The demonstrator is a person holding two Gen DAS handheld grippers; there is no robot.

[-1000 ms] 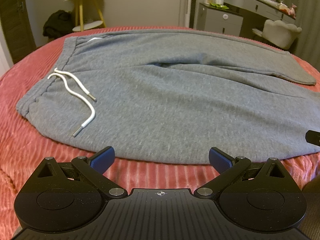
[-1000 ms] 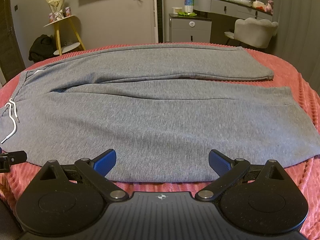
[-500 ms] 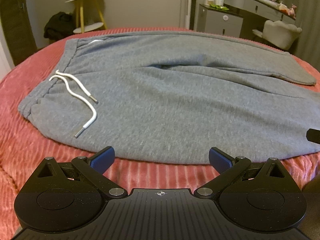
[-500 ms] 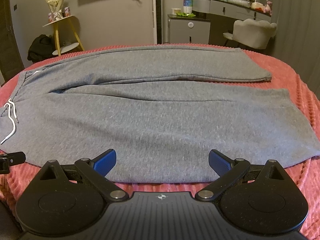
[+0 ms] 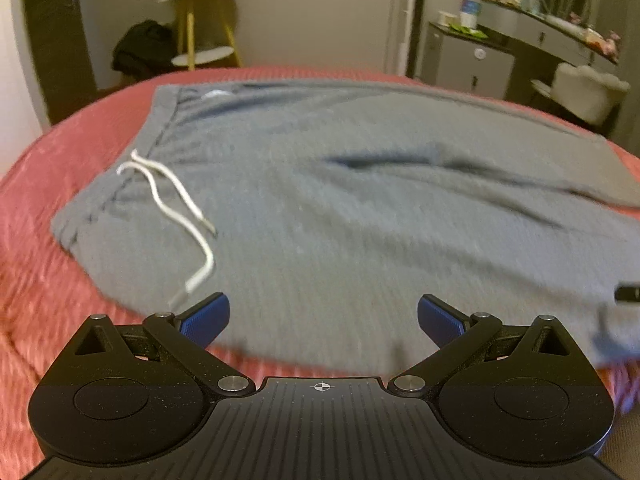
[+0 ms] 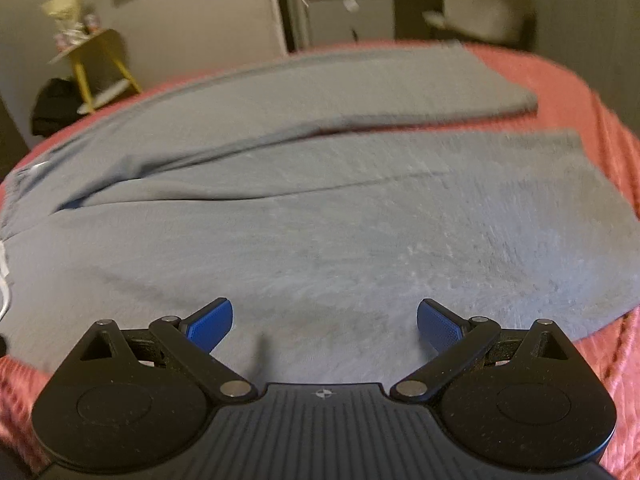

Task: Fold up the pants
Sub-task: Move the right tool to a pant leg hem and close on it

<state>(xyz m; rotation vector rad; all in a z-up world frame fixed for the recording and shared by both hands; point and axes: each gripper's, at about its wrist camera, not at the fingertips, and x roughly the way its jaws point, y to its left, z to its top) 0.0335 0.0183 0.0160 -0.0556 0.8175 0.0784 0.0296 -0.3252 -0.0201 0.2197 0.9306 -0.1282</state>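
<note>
Your grey pants (image 5: 360, 208) lie spread flat on the red ribbed bedspread (image 5: 48, 184), waistband to your left, both legs running off to the right. In the left wrist view the white drawstring (image 5: 176, 208) curls over the fabric just inside the waistband, its lower tip near the front hem, w/ a dark crease where the two legs part. In the right wrist view the far leg (image 6: 320, 92) sits apart from the near leg (image 6: 360, 216), a strip of red showing betw. the two cuffs at the right; the near leg looks wider and fills most of the frame. Your left gripper (image 5: 323, 318) has its blue pads (image 5: 206, 318) spread wide, nothing betw. them, at the near edge of the pants by the hip area; can't tell if it touches the cloth. Your right gripper (image 6: 325, 322) is likewise wide apart and holding nothing, its pads (image 6: 438, 326) over the near leg's fabric. A dark tip (image 5: 628, 293) pokes in at the right edge of the left view, prob. the other tool. Both views are blurred. Behind the bed: a yellow stand (image 5: 200, 24) w/ a dark bundle (image 5: 140, 46) beside it, a grey dresser (image 5: 472, 62) and a pale chair (image 5: 584, 94) to the right.
</note>
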